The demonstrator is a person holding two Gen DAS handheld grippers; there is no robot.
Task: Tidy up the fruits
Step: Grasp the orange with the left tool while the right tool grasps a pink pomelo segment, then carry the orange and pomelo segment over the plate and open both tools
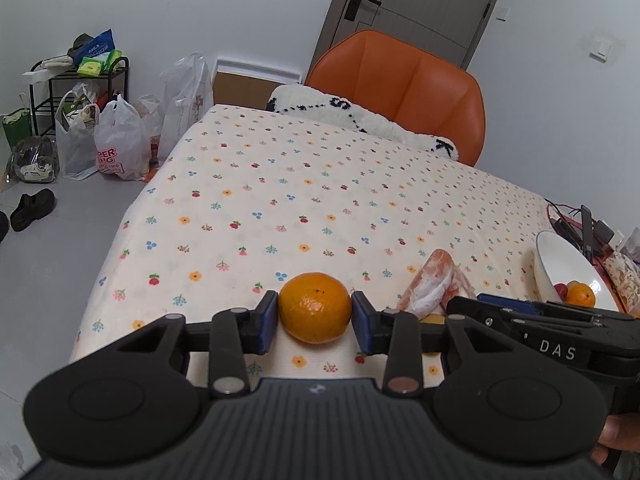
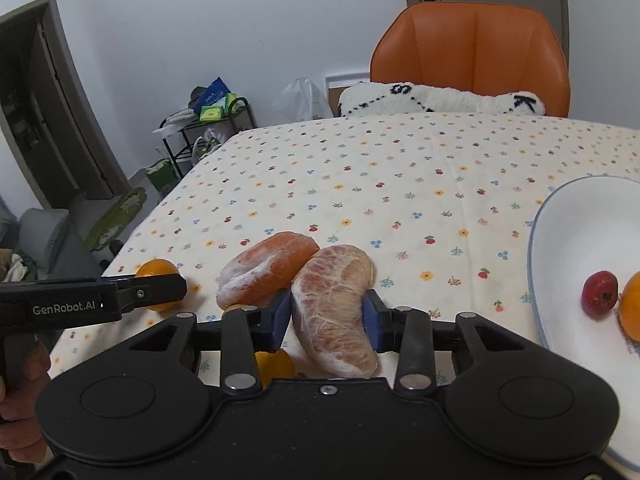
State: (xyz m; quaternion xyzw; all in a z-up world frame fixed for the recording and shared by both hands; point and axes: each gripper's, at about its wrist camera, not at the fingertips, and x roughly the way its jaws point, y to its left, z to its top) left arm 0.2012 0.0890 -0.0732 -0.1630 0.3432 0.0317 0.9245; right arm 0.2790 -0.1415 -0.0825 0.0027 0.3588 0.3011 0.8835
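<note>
Fruit count from my two wrist cameras

I count three mandarins (image 2: 157,276) (image 2: 275,364) (image 2: 631,308), two peeled pomelo segments (image 2: 266,268) (image 2: 336,312), one small red fruit (image 2: 599,293), one white bowl (image 2: 568,240).

Both units, the left gripper (image 1: 315,322) and the right gripper (image 2: 328,318), are black plastic with blue finger pads (image 1: 267,320), silver pivot rivets, ribbed housings, and white "GenRobot.AI" and "DAS" lettering.

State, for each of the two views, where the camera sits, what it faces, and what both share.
Left wrist: behind the left tongs, facing a mandarin pinched between them; right tongs cross in.
Right wrist: behind the right tongs, facing a peeled pomelo segment; a hand shows.
Shared: bowl, orange chair, floral tablecloth.
</note>
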